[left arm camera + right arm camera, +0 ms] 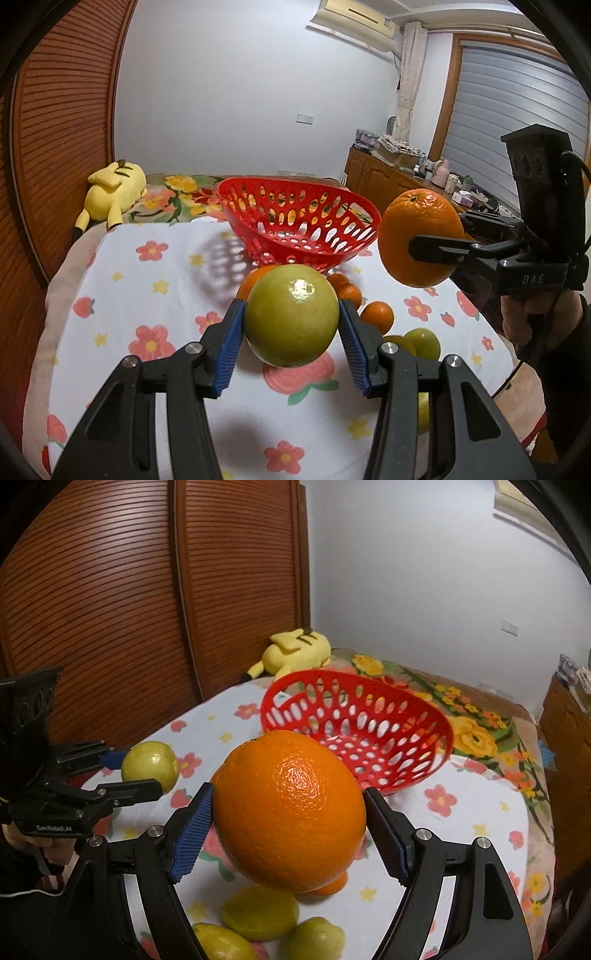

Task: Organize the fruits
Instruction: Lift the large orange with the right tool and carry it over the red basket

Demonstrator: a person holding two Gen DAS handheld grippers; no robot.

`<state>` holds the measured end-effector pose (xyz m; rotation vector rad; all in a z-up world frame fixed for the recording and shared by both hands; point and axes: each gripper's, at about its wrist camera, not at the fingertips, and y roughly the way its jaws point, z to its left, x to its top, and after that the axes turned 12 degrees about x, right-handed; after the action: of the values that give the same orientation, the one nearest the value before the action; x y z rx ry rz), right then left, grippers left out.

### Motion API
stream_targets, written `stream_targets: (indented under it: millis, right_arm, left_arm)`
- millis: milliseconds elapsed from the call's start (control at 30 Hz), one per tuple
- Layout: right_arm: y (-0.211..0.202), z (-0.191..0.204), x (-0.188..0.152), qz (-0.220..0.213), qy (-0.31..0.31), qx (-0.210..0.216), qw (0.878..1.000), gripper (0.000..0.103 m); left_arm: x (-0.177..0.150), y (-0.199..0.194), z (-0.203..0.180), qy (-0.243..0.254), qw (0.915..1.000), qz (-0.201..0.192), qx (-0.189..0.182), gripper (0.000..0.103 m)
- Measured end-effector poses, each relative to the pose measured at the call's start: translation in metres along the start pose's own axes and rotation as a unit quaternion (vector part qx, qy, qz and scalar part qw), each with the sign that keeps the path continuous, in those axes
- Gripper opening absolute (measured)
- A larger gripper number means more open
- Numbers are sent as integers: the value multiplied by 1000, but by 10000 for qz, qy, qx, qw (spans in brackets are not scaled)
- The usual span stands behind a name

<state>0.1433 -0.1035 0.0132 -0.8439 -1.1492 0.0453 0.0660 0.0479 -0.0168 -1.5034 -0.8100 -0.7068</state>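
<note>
My left gripper [291, 325] is shut on a green fruit [291, 315] and holds it above the flowered cloth [155, 288]; it also shows in the right wrist view [149, 765]. My right gripper [290, 827] is shut on a large orange [290, 816], held in the air; the orange shows at the right in the left wrist view [419, 238]. An empty red perforated basket [295, 230] stands tilted beyond both grippers and also shows in the right wrist view [354, 731]. Small oranges [376, 315] and green fruits [260, 912] lie loose on the cloth below.
A yellow plush toy [110, 190] lies at the bed's far left by a wooden slatted door [110, 609]. A wooden cabinet [388, 181] with clutter stands at the right. A flowered quilt [472, 731] lies behind the basket.
</note>
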Motion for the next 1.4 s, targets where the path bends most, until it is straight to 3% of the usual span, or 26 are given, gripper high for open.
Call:
stream_targets:
  millis: [400, 700, 1033, 1400]
  right_arm:
    - [-22, -16, 9, -174, 100, -143, 9997, 81]
    - [-10, -37, 26, -116, 113, -184, 9997, 81]
    - [22, -73, 38, 118, 129, -188, 9997, 81]
    - [71, -87, 43, 807, -73, -258, 9964, 81]
  left_arm:
    - [23, -3, -14, 161, 9997, -190, -68, 49]
    - [41, 17, -18, 362, 9992, -173, -6, 49]
    - [58, 46, -13, 341, 9993, -149, 7, 49]
    - [74, 77, -14, 414, 9991, -37, -67, 49]
